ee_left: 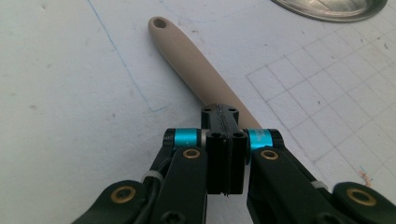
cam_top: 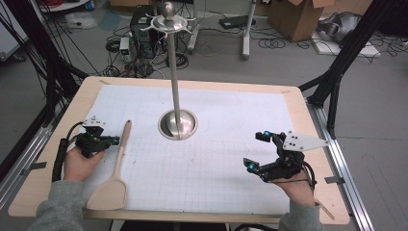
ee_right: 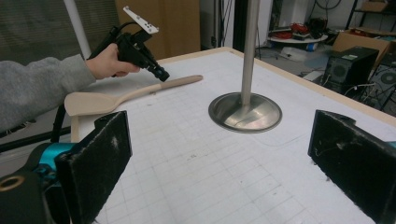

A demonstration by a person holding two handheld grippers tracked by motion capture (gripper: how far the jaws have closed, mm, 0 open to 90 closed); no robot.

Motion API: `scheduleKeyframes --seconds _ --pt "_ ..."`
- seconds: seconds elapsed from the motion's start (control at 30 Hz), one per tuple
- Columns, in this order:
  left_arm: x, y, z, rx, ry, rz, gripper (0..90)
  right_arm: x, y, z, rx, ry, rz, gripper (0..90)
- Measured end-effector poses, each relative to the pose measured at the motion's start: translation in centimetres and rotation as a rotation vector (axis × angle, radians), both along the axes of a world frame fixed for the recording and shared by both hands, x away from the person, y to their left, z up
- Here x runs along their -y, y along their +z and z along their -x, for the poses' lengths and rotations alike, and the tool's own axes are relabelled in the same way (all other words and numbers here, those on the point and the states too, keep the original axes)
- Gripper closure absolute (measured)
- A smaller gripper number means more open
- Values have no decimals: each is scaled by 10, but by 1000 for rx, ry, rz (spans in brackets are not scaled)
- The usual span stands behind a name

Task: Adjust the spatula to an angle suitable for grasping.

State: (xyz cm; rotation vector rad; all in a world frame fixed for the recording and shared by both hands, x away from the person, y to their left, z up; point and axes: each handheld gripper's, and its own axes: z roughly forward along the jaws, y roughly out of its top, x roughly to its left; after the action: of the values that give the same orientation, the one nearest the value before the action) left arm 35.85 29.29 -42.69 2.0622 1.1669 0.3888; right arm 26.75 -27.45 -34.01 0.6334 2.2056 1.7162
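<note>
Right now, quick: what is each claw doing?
Left claw: closed, empty, just above the wooden spatula.
Right claw: open, holding nothing.

Left tongs (ee_left: 226, 140): jaws pressing together, hovering over beige spatula handle (ee_left: 198, 70) lying on gridded worktop (ee_left: 70, 116).

- Left black two-jaw gripper (ee_left: 225, 154): cyan anodised collars, brass-ringed screws, grey three-cornered plate on top, black cable trailing.
- Right black two-jaw gripper (cam_top: 258, 151): cyan accents, white-grey three-cornered plate with small holes, rough black pads (ee_right: 100, 158).
- Grey knitted sleeves on both forearms.
</note>
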Motion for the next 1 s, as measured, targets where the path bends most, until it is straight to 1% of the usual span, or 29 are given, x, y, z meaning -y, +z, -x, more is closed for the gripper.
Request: scheduleKeyframes --seconds 0.13,0.17,0.2,0.33,0.43,0.47,0.57,0.77,0.83,0.93,1.0 --pt "5 -4 -2 -15 -13 -15 894 0 0 0 2 1 1 53" --pt "5 -4 -2 -13 -12 -13 894 0 0 0 3 1 1 53" --pt "6 -5 -2 -17 -11 0 894 0 0 0 3 1 1 53" --pt "7 -5 -3 -18 -22 -1 894 0 0 0 8 0 -1 53" --pt "8 -6 -3 -24 -26 5 894 0 -1 0 3 1 2 53" --pt "9 -5 -3 -29 -33 -3 894 -1 -1 0 -4 0 5 53" --pt "13 -3 -3 -36 -53 -29 894 -1 -1 -1 -2 2 6 53" --pt "24 0 -4 -42 -90 -54 894 -1 -1 -1 2 2 5 53" --pt "26 0 -4 -44 -94 -53 894 -1 -1 0 -3 1 3 53" --pt "24 -1 -5 -55 -98 -33 894 -1 -1 0 2 3 3 53" --pt "24 -1 -5 -53 -101 -39 895 -2 -1 0 -3 1 6 53"
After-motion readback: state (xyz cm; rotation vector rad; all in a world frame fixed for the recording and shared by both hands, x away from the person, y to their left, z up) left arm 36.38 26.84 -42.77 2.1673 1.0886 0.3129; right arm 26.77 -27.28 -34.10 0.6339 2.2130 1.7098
